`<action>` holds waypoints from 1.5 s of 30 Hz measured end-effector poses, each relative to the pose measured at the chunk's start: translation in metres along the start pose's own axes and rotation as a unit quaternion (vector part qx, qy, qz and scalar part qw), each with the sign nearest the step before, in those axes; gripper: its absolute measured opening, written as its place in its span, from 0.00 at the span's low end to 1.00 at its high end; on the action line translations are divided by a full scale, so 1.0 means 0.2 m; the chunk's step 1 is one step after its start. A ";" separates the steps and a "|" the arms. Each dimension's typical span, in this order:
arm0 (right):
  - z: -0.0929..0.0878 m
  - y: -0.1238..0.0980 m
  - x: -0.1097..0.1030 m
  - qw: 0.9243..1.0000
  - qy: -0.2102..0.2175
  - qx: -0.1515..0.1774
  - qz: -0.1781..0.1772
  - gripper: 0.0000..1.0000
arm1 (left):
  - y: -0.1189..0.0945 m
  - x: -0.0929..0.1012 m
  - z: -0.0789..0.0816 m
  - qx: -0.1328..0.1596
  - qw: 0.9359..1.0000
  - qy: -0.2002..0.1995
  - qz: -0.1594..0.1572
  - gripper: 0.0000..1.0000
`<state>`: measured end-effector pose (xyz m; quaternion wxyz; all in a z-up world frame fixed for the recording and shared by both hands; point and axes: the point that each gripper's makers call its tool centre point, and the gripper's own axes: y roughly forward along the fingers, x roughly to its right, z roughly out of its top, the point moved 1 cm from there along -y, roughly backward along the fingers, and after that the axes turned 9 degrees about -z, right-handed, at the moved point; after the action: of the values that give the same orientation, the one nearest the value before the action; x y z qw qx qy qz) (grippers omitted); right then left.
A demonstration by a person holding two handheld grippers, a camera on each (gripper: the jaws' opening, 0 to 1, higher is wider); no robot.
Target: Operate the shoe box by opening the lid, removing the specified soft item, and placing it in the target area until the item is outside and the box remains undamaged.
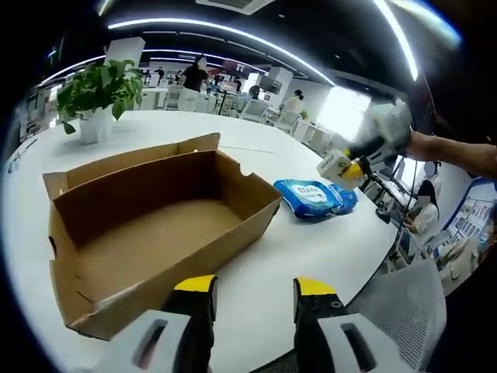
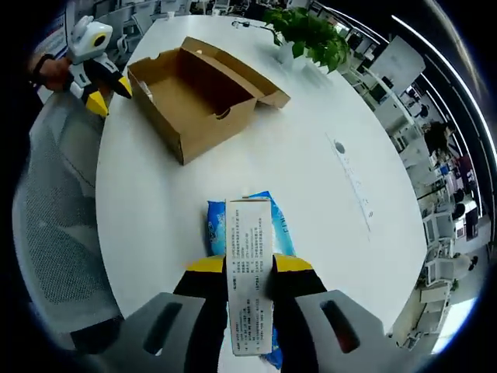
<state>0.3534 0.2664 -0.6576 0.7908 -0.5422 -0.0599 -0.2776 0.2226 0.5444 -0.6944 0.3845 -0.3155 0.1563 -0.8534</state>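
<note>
Your left gripper sits low at the near edge of the white table, its yellow-tipped jaws standing apart with bare tabletop between them and nothing held. It points across the table, just short of the open shoe box, whose near corner lies just left of the left jaw. The box is cardboard, its inside bare, its lid folded back along the far side. Seen from the right gripper view, your left gripper is held beside the box's end at the table's edge, your hand wrapped around its rear.

Your right gripper is raised above the table and tilted down over the blue soft pack, which lies flat on the tabletop, well apart from the box. A white printed label runs between your jaws, and they stand narrow on either side of it; whether they pinch it or only frame it cannot be told. In the left gripper view your right gripper hovers just above and to the right of the pack, your forearm reaching in level from the right.

A potted plant stands far back on the table, and a mesh chair is beside the near edge.
</note>
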 end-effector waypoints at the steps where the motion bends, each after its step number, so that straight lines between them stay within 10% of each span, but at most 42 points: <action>1: -0.02 0.00 0.01 1.000 0.004 -0.002 -0.001 0.19 | 0.00 0.00 0.00 -0.001 1.000 -0.001 0.001 0.39; 12: -0.27 -0.04 0.11 0.999 0.044 -0.023 -0.019 0.19 | 0.00 -0.01 0.00 -0.001 1.000 -0.013 0.006 0.40; 45: -0.51 0.05 0.51 0.997 0.030 -0.053 -0.047 0.19 | -0.02 -0.05 0.02 0.008 0.999 -0.015 0.037 0.40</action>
<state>0.4238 0.1394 -0.6670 0.7487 -0.5712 -0.0470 -0.3331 0.2282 0.5551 -0.6941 0.4201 -0.3189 0.1556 -0.8352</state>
